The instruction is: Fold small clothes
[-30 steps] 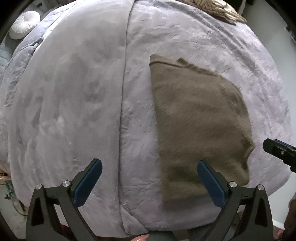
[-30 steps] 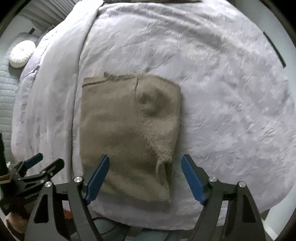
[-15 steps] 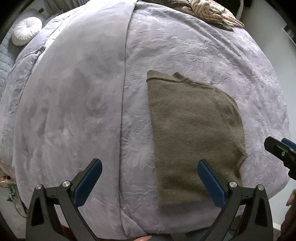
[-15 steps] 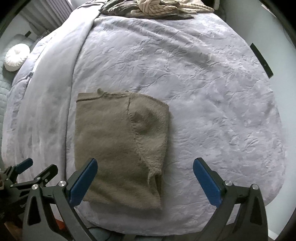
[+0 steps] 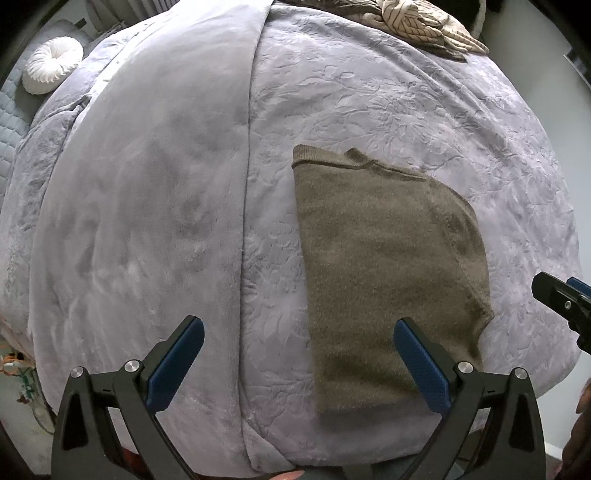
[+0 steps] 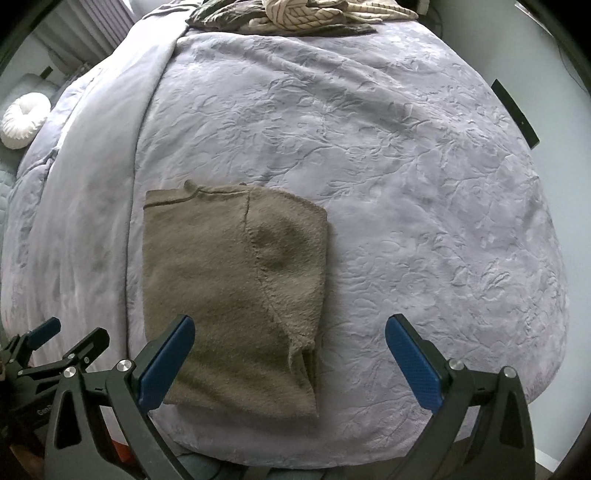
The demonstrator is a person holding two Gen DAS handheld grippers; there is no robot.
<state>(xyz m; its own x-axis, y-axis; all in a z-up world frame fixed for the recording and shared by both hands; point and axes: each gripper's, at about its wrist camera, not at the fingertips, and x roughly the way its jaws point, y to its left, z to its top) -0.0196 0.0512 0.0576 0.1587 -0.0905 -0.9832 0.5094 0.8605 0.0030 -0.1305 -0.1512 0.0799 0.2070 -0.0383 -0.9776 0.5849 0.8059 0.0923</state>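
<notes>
An olive-brown knit garment point(image 5: 384, 266) point(image 6: 229, 291) lies folded flat on the lavender bedspread point(image 5: 147, 206) point(image 6: 406, 192), near the bed's front edge. My left gripper point(image 5: 299, 362) hangs open above the bedspread, its right finger over the garment's lower right part, nothing between the pads. My right gripper point(image 6: 290, 354) is open wide above the garment's lower right corner, not touching it. Part of the right gripper point(image 5: 565, 302) shows at the right edge of the left wrist view; the left gripper point(image 6: 55, 350) shows at lower left of the right wrist view.
A pile of striped and dark clothes point(image 5: 417, 22) point(image 6: 303, 14) lies at the far end of the bed. A round white cushion point(image 5: 51, 66) point(image 6: 24, 120) sits at the far left. The bedspread drops off at the front and right edges.
The right gripper's jaws widened from partly open to fully open. Both views pulled back slightly, so the garment looks smaller and the far clothes pile came into view.
</notes>
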